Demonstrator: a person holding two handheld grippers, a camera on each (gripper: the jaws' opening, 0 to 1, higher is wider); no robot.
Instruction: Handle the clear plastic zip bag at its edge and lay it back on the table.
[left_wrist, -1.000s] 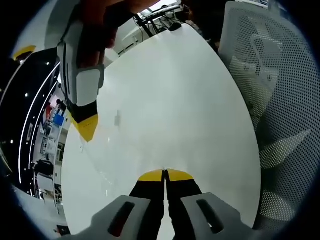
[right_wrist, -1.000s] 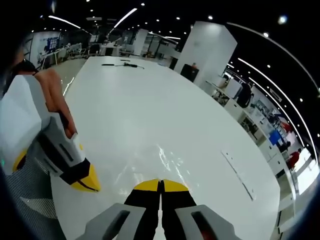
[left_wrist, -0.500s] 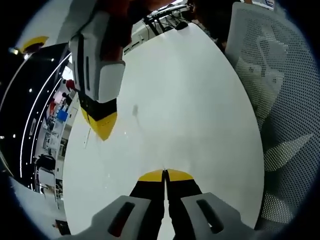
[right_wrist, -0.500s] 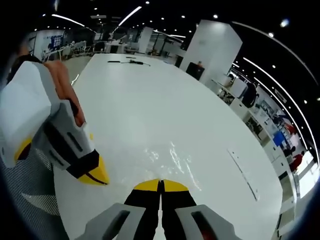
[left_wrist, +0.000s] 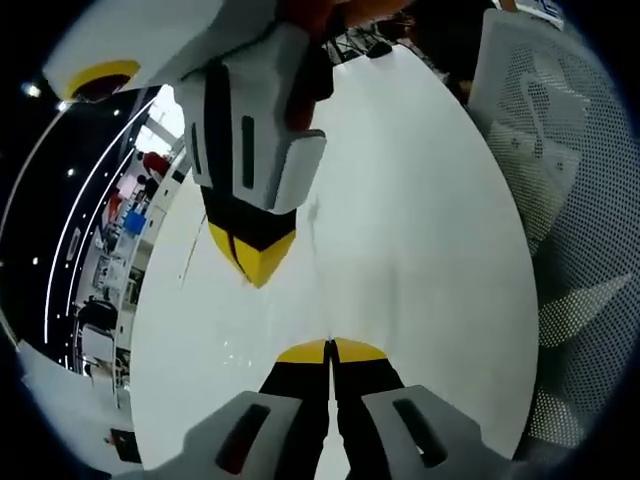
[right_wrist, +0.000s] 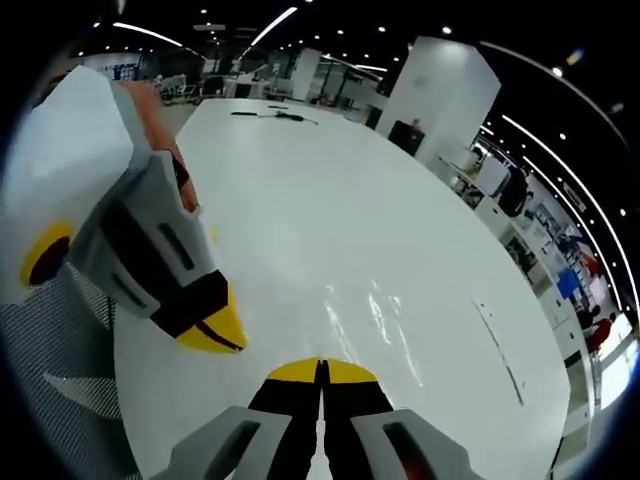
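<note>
The clear zip bag (right_wrist: 375, 315) shows as glossy wrinkles on the white table (right_wrist: 300, 200), with its zip strip (right_wrist: 497, 345) at the right. My right gripper (right_wrist: 322, 371) is shut, and the film's near edge runs up to its yellow tips. In the left gripper view the bag (left_wrist: 225, 345) is a faint glint, its strip (left_wrist: 188, 262) a thin line. My left gripper (left_wrist: 330, 350) is shut just right of that glint; I cannot tell if film is pinched. Each gripper shows in the other's view: the right gripper (left_wrist: 256, 262) and the left gripper (right_wrist: 216, 330), tips close together.
A grey mesh chair (left_wrist: 560, 200) stands along the table's edge beside the left gripper. Dark cables (right_wrist: 270, 115) lie at the table's far end. A white pillar (right_wrist: 440, 90) and office desks stand beyond the table.
The two grippers have drawn closer together, each looming larger in the other's view. Both stay shut. The bag's sheen has kept its place in front of the right gripper.
</note>
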